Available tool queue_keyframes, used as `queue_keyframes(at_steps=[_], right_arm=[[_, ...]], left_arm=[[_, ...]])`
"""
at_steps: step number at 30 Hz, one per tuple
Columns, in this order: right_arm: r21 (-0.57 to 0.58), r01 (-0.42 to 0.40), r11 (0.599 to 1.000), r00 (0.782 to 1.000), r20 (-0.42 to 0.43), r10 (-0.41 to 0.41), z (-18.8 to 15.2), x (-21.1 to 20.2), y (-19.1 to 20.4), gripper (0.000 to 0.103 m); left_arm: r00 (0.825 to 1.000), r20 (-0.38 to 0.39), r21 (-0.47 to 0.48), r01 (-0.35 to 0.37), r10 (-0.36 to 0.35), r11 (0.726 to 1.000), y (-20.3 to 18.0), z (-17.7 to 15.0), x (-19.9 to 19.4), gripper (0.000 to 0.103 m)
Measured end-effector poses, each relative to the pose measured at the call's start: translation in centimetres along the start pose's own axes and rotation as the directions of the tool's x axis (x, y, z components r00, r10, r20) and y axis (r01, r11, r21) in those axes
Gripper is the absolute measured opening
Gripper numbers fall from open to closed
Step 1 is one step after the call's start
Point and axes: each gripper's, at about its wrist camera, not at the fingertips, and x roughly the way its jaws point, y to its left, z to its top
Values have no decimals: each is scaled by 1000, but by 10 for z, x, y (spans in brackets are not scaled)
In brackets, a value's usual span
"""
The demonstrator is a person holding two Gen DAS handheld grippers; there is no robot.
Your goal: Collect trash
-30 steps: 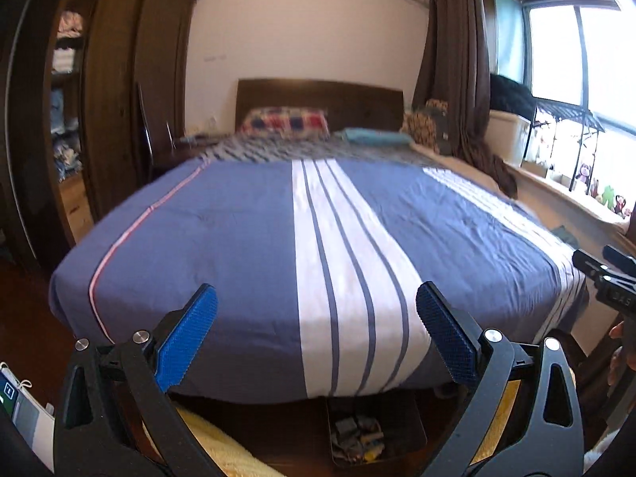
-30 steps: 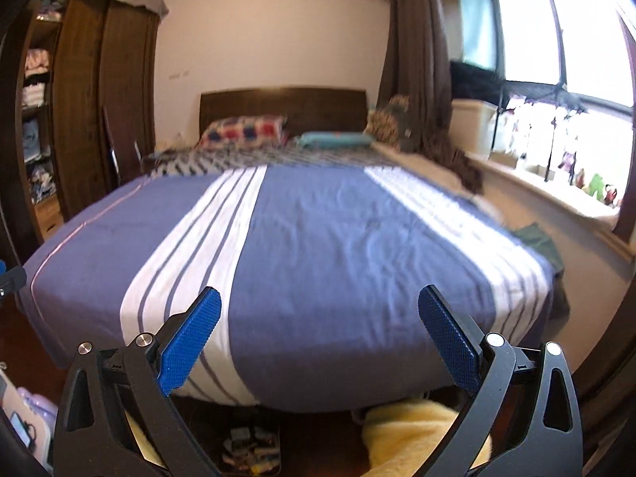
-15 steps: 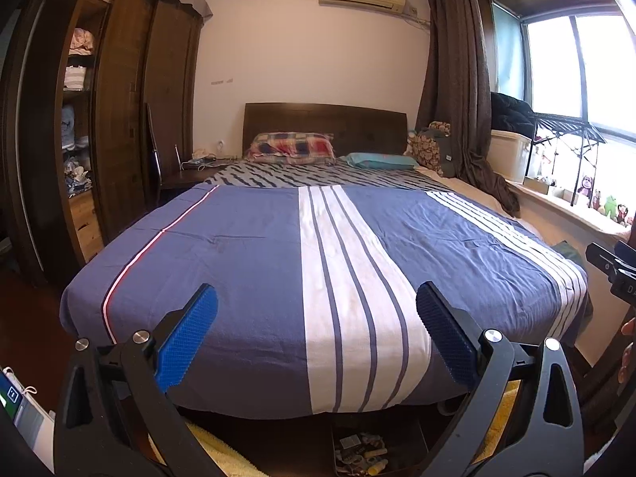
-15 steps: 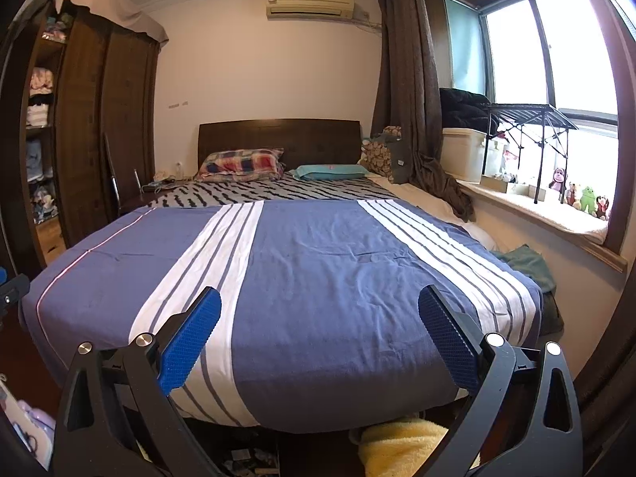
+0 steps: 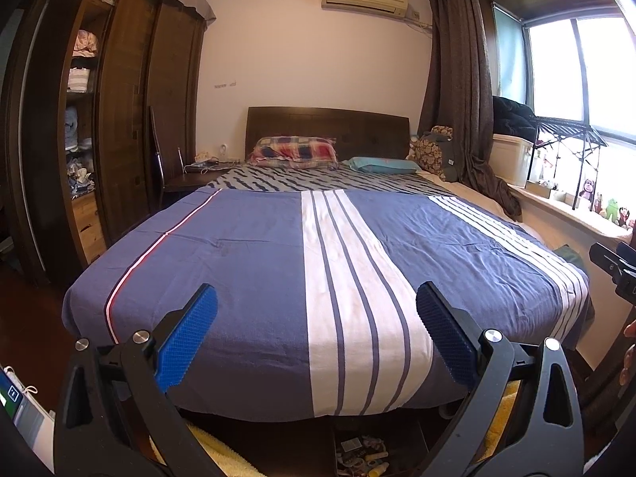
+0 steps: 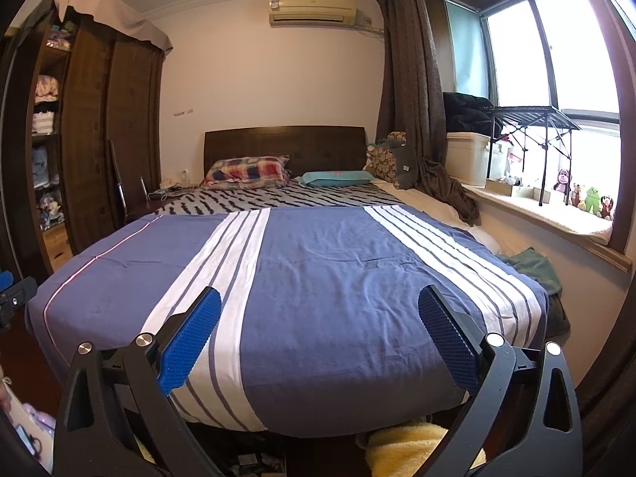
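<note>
Both tongs, left gripper and right gripper, spread empty; dip toward the small mixed litter pile under the blue striped bed quilt.

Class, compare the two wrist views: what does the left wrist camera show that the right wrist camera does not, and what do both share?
Only the left wrist view shows the open box of small clutter under the bed's foot. Only the right wrist view shows the green cloth beside the bed. Both share the striped blue bedspread, the plaid pillow and an open gripper: left gripper, right gripper.
</note>
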Motion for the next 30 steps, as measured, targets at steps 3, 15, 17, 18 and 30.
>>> queue_keyframes(at_steps=[3,15,17,18,30], right_arm=[[1,-5,1000,1000,1,5,0,0,0,100],[10,-25,1000,1000,0,25,0,0,0,100],[8,-25,1000,1000,2,25,0,0,1,100],[8,-25,1000,1000,3,25,0,-1,2,100],[15,-24,1000,1000,5,24,0,-1,3,100]], left_arm=[[1000,3,1,-2,2,1000,0,1,-1,95],[1000,15,6,-6,6,1000,-1,3,-4,95],[1000,19,5,-5,5,1000,-1,3,-5,95],[1000,21,5,-6,6,1000,0,4,-5,95],[1000,24,7,-7,7,1000,0,4,-7,95]])
